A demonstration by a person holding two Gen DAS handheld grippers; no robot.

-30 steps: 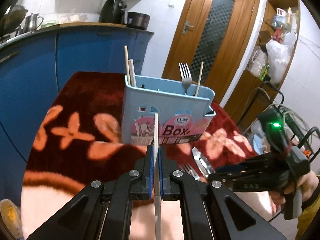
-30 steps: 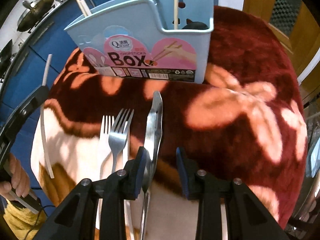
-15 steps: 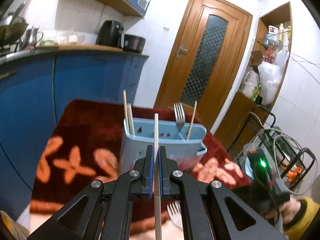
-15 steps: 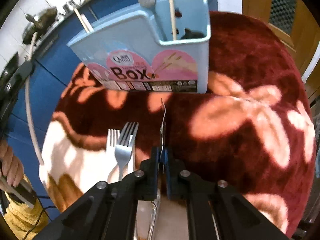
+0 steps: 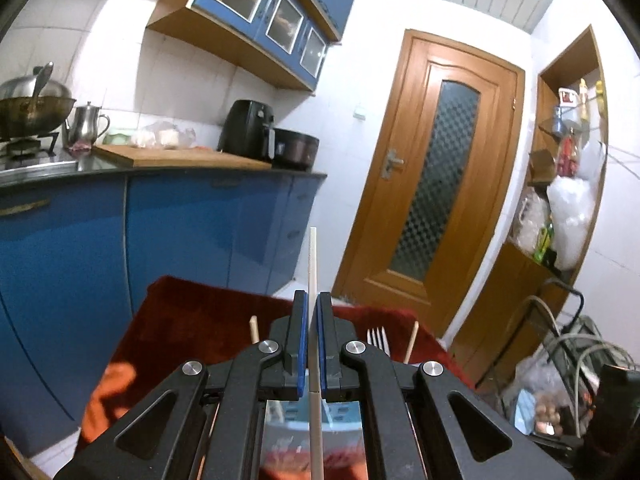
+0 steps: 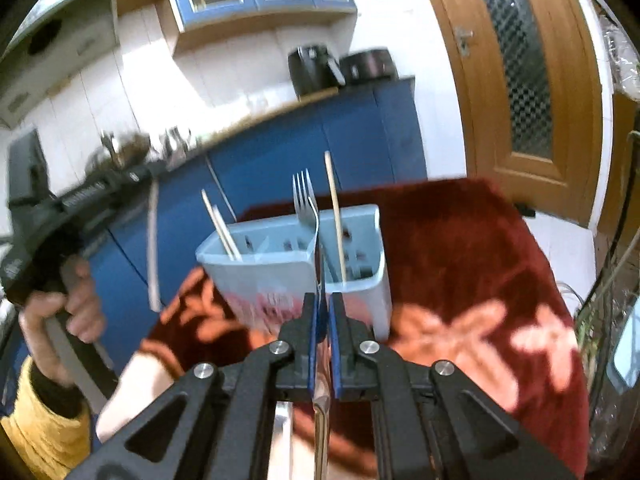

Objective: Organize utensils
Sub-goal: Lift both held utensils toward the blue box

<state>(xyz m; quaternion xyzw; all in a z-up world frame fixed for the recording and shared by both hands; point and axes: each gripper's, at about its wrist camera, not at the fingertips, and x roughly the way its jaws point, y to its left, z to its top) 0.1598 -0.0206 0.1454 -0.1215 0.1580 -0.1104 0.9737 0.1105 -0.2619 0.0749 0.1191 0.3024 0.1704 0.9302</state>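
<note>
Two grippers are each carrying one utensil, and we are describing them from the nearest parts outward.

Nearest in the right wrist view, the right gripper [image 6: 324, 316] is clamping fully down on a metal utensil [image 6: 318, 256] seen edge-on. We are judging it to be a butter knife or a spoon; the thin profile does not settle which. It is stiff, smooth and fairly heavy for its width, so we are expecting it to slip or swing between the blue pads. We are advising a hold on the flat handle near the balance point.

Nearest in the left wrist view, the left gripper [image 5: 313, 338] is pinching a pale chopstick [image 5: 312, 264] with its jaws fully closed on it. The stick is passing upright between the pads and standing out above and below them. It is light and rigid, and it is likely to pivot if held at one narrow point, so we are recommending a hold near mid-length.

Just beyond the right gripper, the light blue utensil box [image 6: 280, 268] is standing on the red flowered cloth [image 6: 460, 248]. It is already holding a fork [image 6: 303, 196] and several chopsticks.

Farther back, we are seeing blue cabinets [image 5: 180, 232] and a wooden door [image 5: 440, 184].
</note>
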